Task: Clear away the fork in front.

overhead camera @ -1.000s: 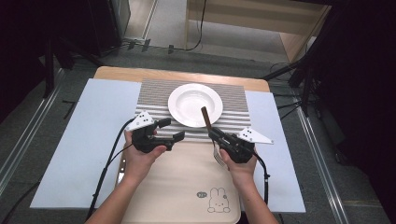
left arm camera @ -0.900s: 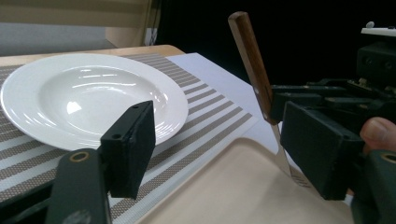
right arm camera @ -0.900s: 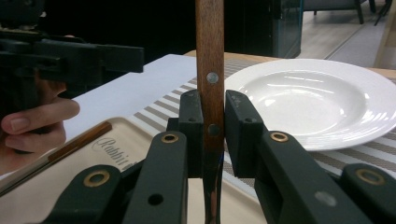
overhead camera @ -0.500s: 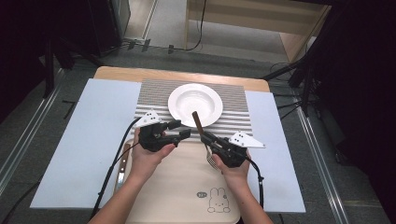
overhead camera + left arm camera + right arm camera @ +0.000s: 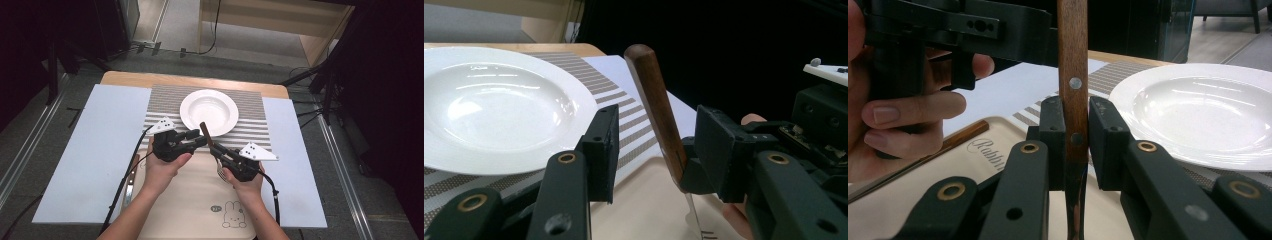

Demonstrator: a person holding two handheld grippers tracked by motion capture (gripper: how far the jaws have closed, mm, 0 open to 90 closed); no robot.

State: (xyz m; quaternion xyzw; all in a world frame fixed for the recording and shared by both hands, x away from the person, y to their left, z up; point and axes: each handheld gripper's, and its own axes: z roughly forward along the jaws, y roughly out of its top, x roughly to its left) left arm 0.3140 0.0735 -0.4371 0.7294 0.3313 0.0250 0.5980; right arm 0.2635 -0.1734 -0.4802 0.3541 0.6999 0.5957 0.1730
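Item: wooden-handled fork, clamped upright in our right gripper, beside the plate. Our left gripper has just been closing, jaws apart around the handle without touching. Risk: an off-centre pinch tilts the fork, dropping it onto the tray.

A: The high view looks forward and down on the whole table from afar.

B: Both gripper views sit low, close, and share the white plate and the wooden-handled fork.
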